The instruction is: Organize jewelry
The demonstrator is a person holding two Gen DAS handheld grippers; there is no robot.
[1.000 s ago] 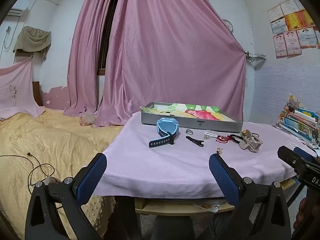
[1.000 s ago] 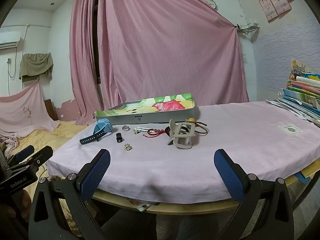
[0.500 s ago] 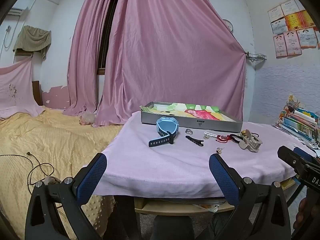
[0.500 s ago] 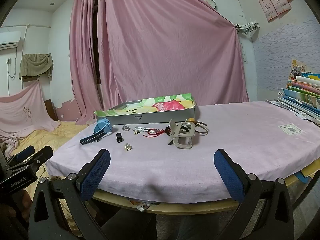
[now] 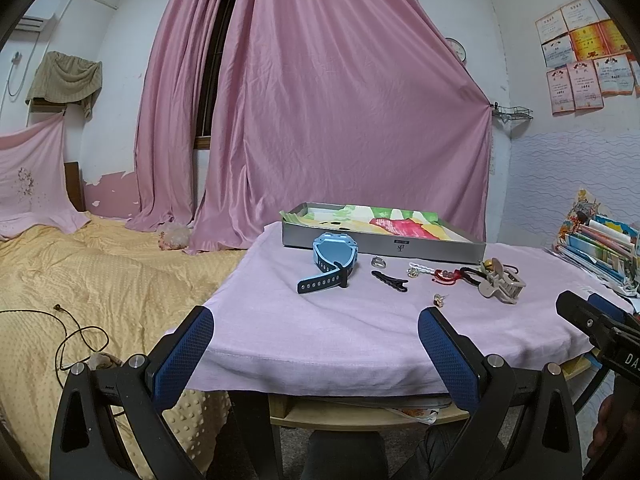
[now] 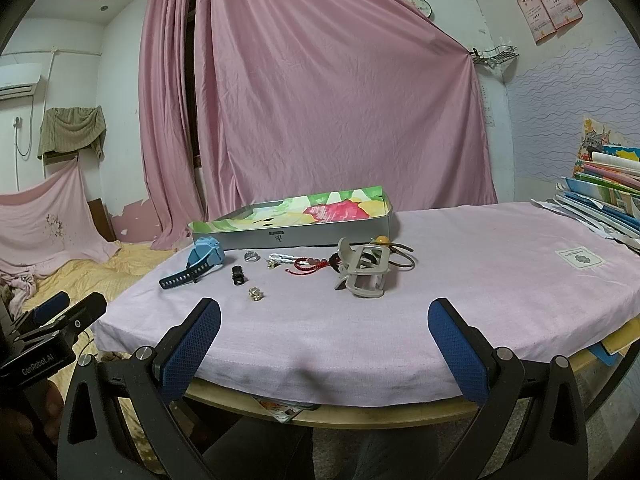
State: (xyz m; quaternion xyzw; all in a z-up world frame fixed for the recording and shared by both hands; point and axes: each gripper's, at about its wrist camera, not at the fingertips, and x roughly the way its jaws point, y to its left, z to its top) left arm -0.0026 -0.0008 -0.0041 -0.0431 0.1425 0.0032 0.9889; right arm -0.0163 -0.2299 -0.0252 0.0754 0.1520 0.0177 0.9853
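Hand-held grippers: left hand-held gripper (image 5: pixel 316 344) and right hand-held gripper (image 6: pixel 324 340) both spread wide, empty, short of the counter (image 6: pixel 460 280).
Jewelry: small pieces (image 6: pixel 255 293) loose before the tray (image 6: pixel 292 236).
Risk: tiny earring likely slips the pads; cloth may bunch.

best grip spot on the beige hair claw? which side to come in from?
Probably the hair claw is best taken across its pinch tabs, the narrow solid end that rises toward the box. The comb end lies open and gappy on the cloth, so jaws could slip through. Come from above with the right gripper, clear of the hair tie beside it.
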